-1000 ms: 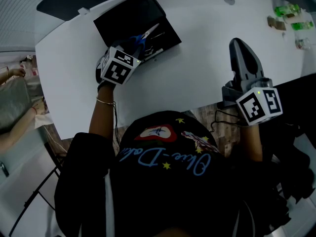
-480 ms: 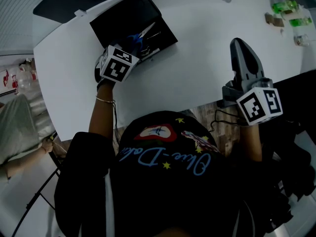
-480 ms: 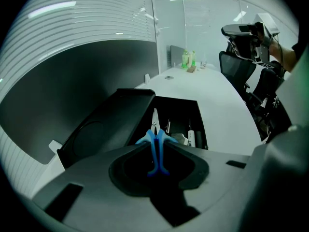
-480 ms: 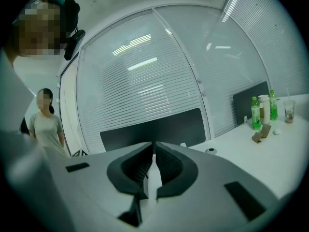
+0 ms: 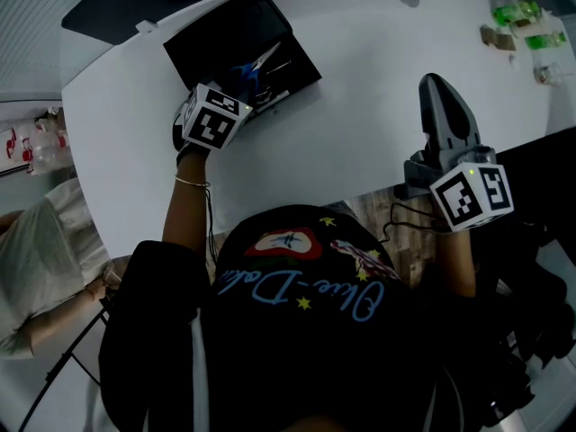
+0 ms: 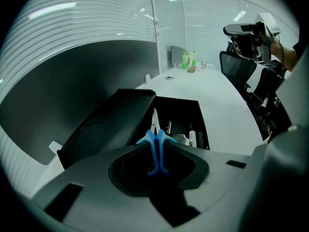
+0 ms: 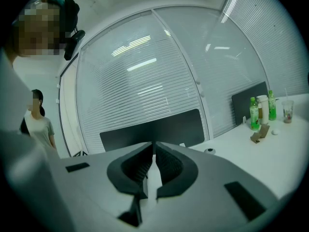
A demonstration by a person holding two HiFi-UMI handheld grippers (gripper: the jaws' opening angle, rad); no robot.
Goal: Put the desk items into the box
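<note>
Only the bystander [image 5: 36, 268] left of the left hand-held gripper [image 6: 157, 135] has wandered. That hand-held gripper clamps blue-handled metal scissors [image 6: 155, 151], blades pointing into the open black box [image 5: 211, 34] just ahead; right hand-held gripper [image 7: 153, 154] sits closed, empty.

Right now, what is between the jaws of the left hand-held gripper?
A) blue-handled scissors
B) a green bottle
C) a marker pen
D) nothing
A: the left gripper view shows the left hand-held gripper closed on the blue handles of the scissors, with the blades pointing into the open black box.
</note>
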